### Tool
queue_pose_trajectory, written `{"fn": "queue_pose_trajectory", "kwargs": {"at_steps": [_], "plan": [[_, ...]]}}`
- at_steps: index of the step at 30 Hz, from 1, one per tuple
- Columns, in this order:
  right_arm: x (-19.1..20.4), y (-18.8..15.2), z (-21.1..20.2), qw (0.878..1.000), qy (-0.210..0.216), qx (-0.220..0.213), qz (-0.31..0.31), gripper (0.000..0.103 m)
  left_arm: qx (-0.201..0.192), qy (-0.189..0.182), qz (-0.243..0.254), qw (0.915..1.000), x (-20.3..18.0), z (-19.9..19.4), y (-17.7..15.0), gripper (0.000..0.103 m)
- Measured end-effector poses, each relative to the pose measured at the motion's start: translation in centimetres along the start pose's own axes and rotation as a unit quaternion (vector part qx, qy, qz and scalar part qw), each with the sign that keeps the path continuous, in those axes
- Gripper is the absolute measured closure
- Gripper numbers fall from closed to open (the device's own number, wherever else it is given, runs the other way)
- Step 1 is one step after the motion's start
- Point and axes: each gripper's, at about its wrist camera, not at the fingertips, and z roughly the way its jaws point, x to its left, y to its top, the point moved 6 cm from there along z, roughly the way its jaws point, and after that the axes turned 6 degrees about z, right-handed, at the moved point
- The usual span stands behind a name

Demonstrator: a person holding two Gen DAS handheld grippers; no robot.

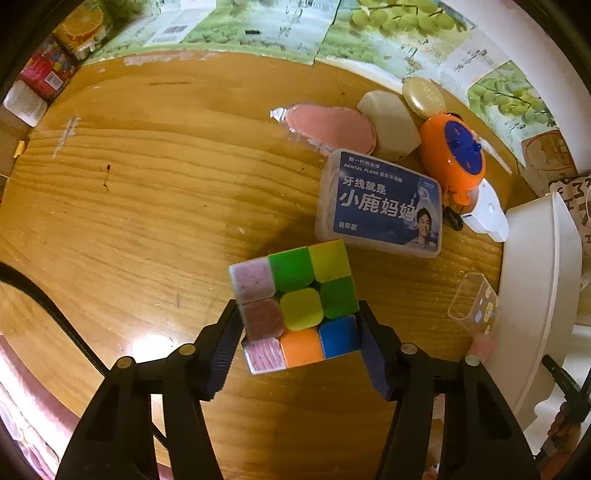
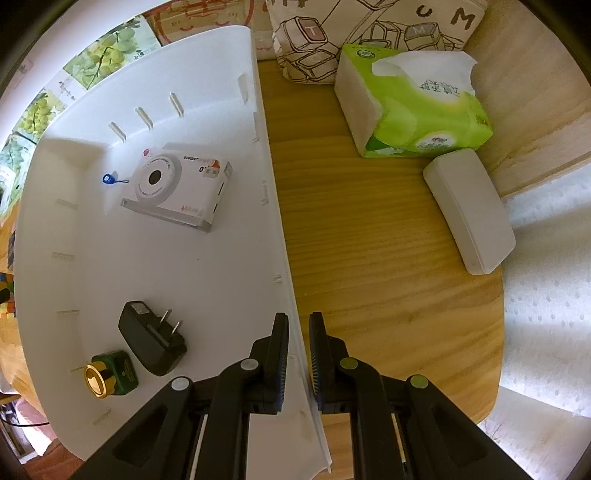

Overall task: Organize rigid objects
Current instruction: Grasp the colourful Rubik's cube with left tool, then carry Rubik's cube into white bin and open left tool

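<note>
My left gripper point(image 1: 299, 332) is shut on a Rubik's cube point(image 1: 295, 306) and holds it above the wooden table point(image 1: 147, 221). Beyond it lie a dental floss box point(image 1: 380, 205), a pink pouch point(image 1: 332, 127), a cream block point(image 1: 389, 123), a gold compact point(image 1: 423, 96) and an orange toy point(image 1: 452, 155). My right gripper point(image 2: 298, 343) is shut on the right wall of the white bin point(image 2: 273, 206). Inside the bin lie a camera box point(image 2: 177, 186), a black charger point(image 2: 151, 341), a green gold-capped bottle point(image 2: 110, 374) and a small blue tag point(image 2: 108, 179).
The white bin point(image 1: 532, 295) also stands at the right in the left wrist view, with a clear small cup point(image 1: 472, 304) beside it. A green tissue pack point(image 2: 410, 103), a white case point(image 2: 469, 208) and a printed bag point(image 2: 369, 29) sit right of the bin. Snack packets point(image 1: 62, 48) lie far left.
</note>
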Motion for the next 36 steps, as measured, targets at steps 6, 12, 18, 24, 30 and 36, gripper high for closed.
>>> {"fn": "queue_pose_trajectory", "kwargs": {"at_steps": [6,12,18,24,30,36], "plan": [[0.1,0.1,0.0,1.0,0.005,0.0,-0.015,0.092,0.004,-0.001,-0.014,0.9999,0.2,-0.3,-1.7,0.04],[0.3,0.1,0.1,1.0,0.009,0.0,-0.03,0.092,0.0,-0.002,-0.02,0.9998,-0.7,-0.8,-3.7,0.04],[0.6,0.0,0.1,0.999,0.016,0.0,-0.046,0.091,-0.008,-0.004,-0.023,0.9997,-2.0,-2.0,-5.8,0.04],[0.8,-0.1,0.4,0.998,0.026,0.0,-0.065,0.092,-0.028,-0.003,-0.018,0.9995,-4.4,-3.8,-7.5,0.04],[0.7,-0.3,0.7,0.996,0.037,-0.001,-0.079,0.093,-0.049,-0.004,0.001,0.9988,-7.3,-5.6,-8.5,0.04],[0.5,-0.8,1.1,0.995,0.05,-0.002,-0.091,0.095,-0.081,0.001,0.03,0.9963,-10.9,-8.1,-9.3,0.04]]}}
